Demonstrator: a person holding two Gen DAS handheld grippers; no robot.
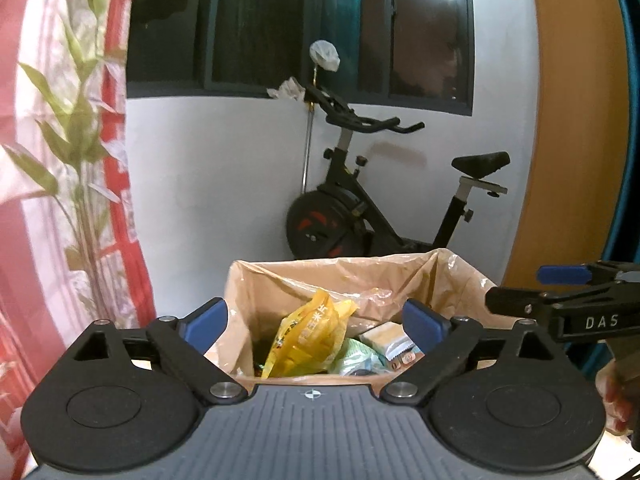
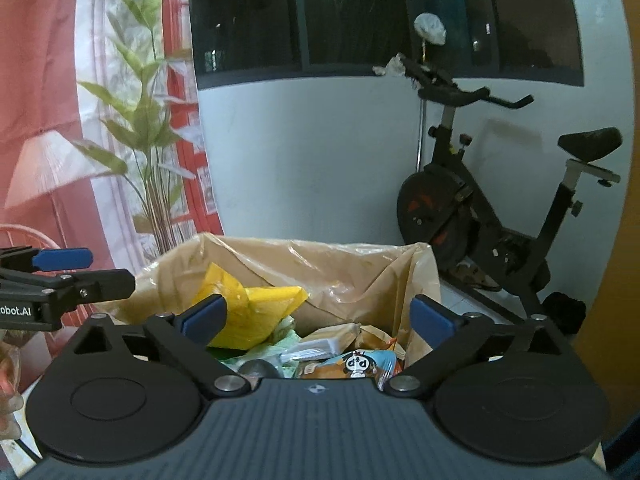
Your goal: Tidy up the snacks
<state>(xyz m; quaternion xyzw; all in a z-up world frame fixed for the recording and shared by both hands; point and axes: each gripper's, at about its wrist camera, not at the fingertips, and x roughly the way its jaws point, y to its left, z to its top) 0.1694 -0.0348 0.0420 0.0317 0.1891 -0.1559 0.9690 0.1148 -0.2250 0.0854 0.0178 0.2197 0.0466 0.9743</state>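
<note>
A cardboard box lined with a clear plastic bag (image 1: 360, 268) (image 2: 320, 248) stands right in front of both grippers. Inside lie a yellow snack bag (image 1: 308, 340) (image 2: 256, 312), a pale green pack (image 1: 356, 356), a white wafer pack (image 1: 384, 336) (image 2: 320, 346) and a blue packet with a cartoon figure (image 2: 360, 362). My left gripper (image 1: 316, 320) (image 2: 112, 270) hovers over the box's near edge, open and holding nothing. Just to its right, my right gripper (image 2: 319, 316) (image 1: 516, 288) is open too, with nothing between its blue pads.
A black exercise bike (image 1: 360, 208) (image 2: 480, 216) stands behind the box against a white wall under a dark window. A red and white curtain with a leaf print (image 1: 60, 160) hangs on the left. An orange panel (image 1: 568, 120) rises on the right. A hand (image 1: 616, 408) holds the right gripper.
</note>
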